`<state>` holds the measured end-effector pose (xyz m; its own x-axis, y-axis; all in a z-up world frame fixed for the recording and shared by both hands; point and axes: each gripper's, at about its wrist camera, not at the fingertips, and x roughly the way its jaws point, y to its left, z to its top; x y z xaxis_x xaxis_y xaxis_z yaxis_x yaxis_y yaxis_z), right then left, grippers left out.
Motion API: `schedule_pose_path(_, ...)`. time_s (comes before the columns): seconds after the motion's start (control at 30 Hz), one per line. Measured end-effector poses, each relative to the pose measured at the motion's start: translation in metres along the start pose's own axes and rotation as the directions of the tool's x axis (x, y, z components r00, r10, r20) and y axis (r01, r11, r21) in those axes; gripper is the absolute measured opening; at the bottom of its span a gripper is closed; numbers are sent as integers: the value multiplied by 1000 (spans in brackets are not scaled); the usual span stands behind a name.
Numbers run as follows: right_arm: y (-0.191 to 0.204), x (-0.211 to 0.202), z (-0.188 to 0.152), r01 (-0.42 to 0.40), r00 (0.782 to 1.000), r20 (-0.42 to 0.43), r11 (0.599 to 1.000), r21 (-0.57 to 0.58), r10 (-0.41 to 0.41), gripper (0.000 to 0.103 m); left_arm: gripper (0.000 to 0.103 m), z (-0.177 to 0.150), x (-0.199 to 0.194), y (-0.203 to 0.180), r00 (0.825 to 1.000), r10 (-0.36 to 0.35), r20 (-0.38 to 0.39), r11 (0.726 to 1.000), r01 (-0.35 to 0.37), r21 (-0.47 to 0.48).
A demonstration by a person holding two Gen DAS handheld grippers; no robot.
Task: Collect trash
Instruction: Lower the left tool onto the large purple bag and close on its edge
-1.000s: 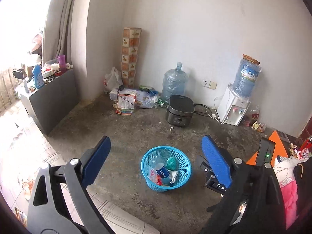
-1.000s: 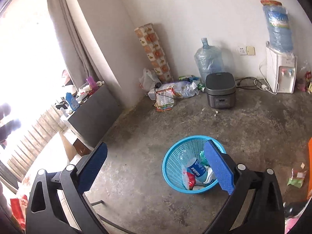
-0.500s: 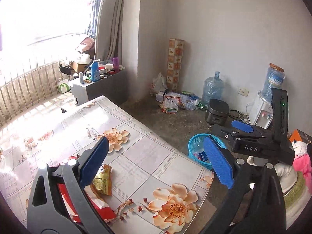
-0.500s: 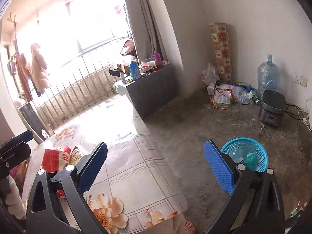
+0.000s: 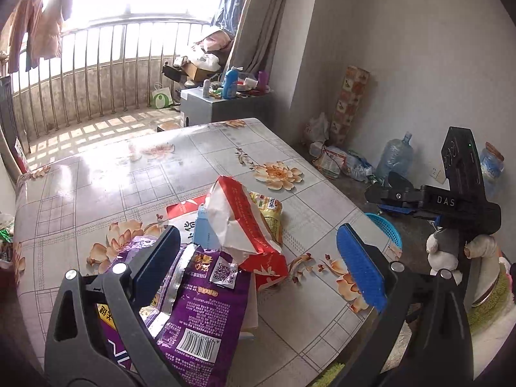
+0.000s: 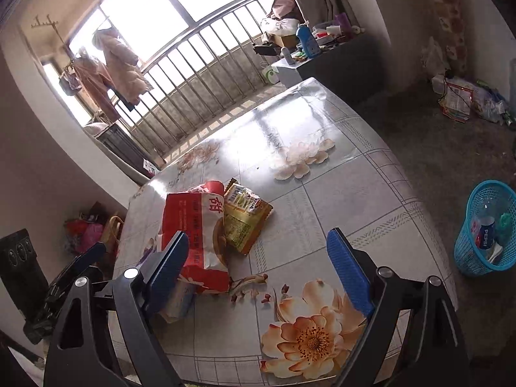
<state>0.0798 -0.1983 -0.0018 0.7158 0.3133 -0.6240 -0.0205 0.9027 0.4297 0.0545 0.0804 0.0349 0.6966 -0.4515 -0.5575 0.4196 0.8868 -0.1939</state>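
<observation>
A pile of empty wrappers lies on the floral table [image 5: 135, 174]: a purple bag [image 5: 200, 309], a red and white bag [image 5: 248, 222], a yellow packet [image 5: 271, 213] and a light blue box [image 5: 204, 229]. My left gripper [image 5: 258, 264] is open just above the pile. My right gripper [image 6: 258, 258] is open over the table [image 6: 338, 193], beside the red bag [image 6: 193, 229] and the yellow packet [image 6: 245, 219]. The blue trash basket [image 6: 483, 229] stands on the floor to the right and holds several items.
The right gripper's body [image 5: 451, 200] shows at right in the left wrist view, with the basket rim [image 5: 385, 225] below it. A grey cabinet [image 5: 225, 106] with bottles stands by the balcony rail. Water jugs [image 5: 395, 158] and bags [image 6: 464, 96] line the far wall.
Both grippers have swung from the basket on the floor back over the table. The wrapper pile now lies directly under them. Both stay open and empty.
</observation>
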Motion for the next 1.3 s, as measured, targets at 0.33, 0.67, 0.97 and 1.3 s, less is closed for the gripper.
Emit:
schedule_pose_path(0.33,85,36,-38,-11,996,-82,925,-381,-22,85,73,-29,-4,68,994,50,-94,989,-63,-136)
schedule_pose_path(0.67,105,49,-64,-204,961,-238,940,-272,140,83,55,-43,-19,117,988,103,-111,964,-127,-233)
schedule_pose_path(0.97,113,66,-76,-330,902,-330,938,-106,280,63,38,-61,-16,165,986,14,-168,897,-86,-433)
schedule_pose_path(1.3,94,94,-64,-276,905,-326,960,38,273,47,35,-94,7,143,968,-60,-245,913,-45,-405)
